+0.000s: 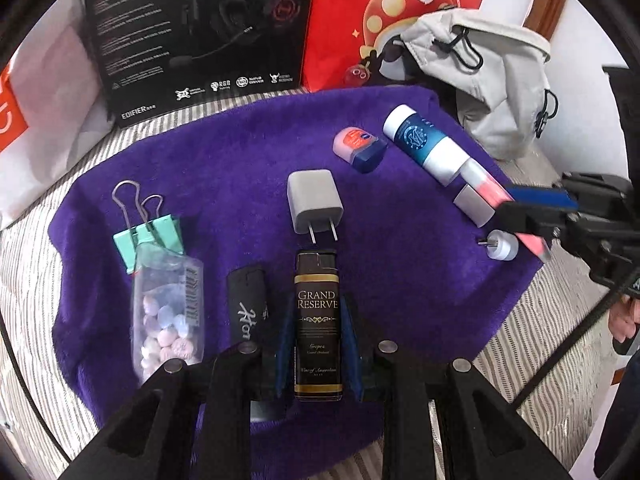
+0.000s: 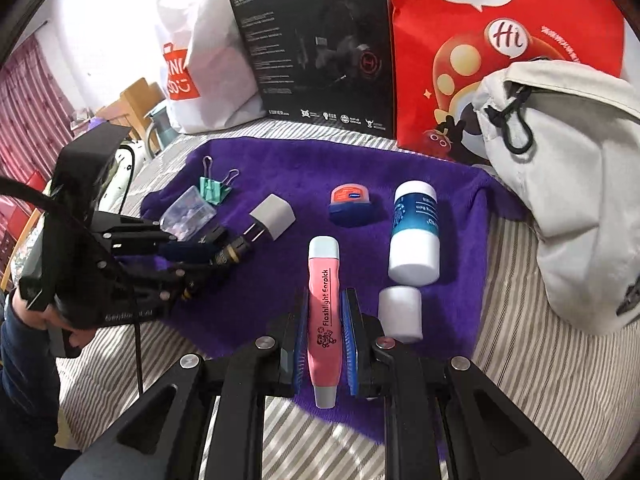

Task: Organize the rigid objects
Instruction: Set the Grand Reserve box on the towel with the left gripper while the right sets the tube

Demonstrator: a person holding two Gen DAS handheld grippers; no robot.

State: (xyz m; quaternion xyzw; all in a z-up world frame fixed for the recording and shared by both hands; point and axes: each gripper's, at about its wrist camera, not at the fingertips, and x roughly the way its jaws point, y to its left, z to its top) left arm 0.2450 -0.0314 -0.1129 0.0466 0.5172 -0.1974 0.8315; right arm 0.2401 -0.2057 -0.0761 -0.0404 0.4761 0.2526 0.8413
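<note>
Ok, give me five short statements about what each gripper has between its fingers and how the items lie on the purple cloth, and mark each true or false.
1. The left gripper holds the Grand Reserve bottle. True.
2. The right gripper is open and holds nothing. False: its fingers are shut on the pink flashlight earpick.
3. The white charger plug lies with its prongs towards the Grand Reserve bottle. True.
4. The green binder clip sits beside the blue and white bottle. False: it is on the opposite side of the purple cloth, by the clear candy box.
5. The small pink and blue jar is stacked on the charger plug. False: it lies apart on the cloth.
</note>
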